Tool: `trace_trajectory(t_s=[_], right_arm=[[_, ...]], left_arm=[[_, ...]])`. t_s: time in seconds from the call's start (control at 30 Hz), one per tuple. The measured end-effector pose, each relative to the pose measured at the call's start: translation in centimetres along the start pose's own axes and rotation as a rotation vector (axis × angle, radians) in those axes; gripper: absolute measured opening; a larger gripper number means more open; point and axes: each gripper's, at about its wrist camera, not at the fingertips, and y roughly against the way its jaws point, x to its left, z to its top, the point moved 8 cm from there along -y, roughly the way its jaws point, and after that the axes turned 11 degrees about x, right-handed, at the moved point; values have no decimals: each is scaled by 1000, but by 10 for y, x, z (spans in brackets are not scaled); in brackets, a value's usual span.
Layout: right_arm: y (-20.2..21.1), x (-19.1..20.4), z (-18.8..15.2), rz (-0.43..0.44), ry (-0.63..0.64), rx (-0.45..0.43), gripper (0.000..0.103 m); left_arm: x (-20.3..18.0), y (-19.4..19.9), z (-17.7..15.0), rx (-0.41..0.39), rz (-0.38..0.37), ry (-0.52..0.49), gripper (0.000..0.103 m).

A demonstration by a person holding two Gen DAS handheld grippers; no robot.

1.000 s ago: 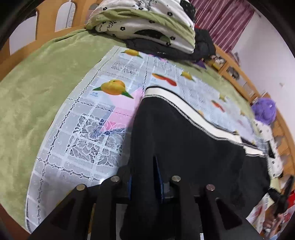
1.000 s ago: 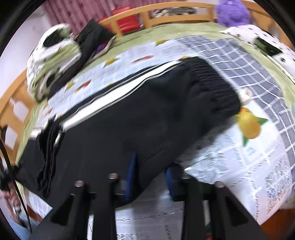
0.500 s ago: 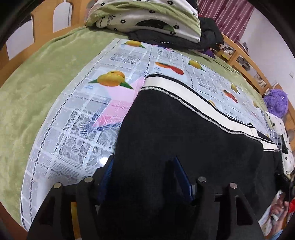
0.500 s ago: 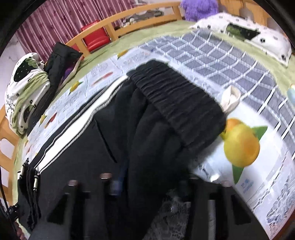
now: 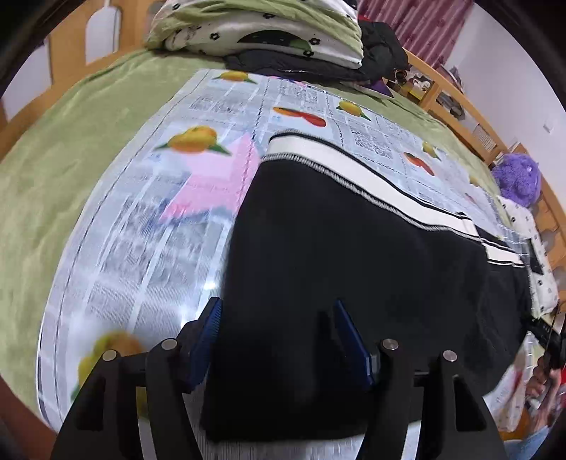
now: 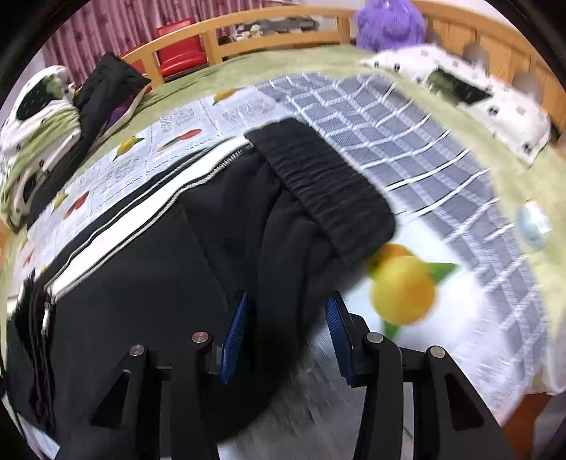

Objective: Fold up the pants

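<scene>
Black pants with a white side stripe lie flat on a fruit-print cloth on the bed. My left gripper is open, its blue pads on either side of the pants' near edge. In the right wrist view the pants show their ribbed waistband at the far end. My right gripper is open, its pads apart around a raised fold of black fabric.
Folded bedding and dark clothes sit at the head of the bed. A purple plush toy and a spotted pillow lie near the wooden bed rail. A grey checked cloth lies beside the pants.
Both grippers were shut on the pants' near edge a second ago; both have opened and let the fabric go. The pants now lie flat on the cloth.
</scene>
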Motion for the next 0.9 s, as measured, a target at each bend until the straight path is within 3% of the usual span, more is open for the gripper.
trace_trajectory(t_s=[0.2,0.33,0.53,0.57,0.6,0.67,0.77,0.9], right_arm=[[63,21,-28,48,59,-117,46],[81,43,-38,62,133,-171,46],[72,67,-49,114,158,-135,46],[72,70,-50,107,165,-141,46],[73,74,-51,99,176,-146,45],[75,81,-54,97,201,-145,45],[80,83,-55,100,217,-150,45],[90,73,-56,116,198,-165,45]], left_arm=[[18,9,-43,-12,-124,137,64],[19,5,-47,-41,-204,203,67],[10,-2,-35,-74,-161,219,66],[10,-1,-33,-84,-145,221,52],[9,3,-29,-114,-87,214,34],[-4,21,-20,-175,-10,134,20],[-44,58,-8,-290,58,18,18],[-135,96,-4,-368,30,-204,17]])
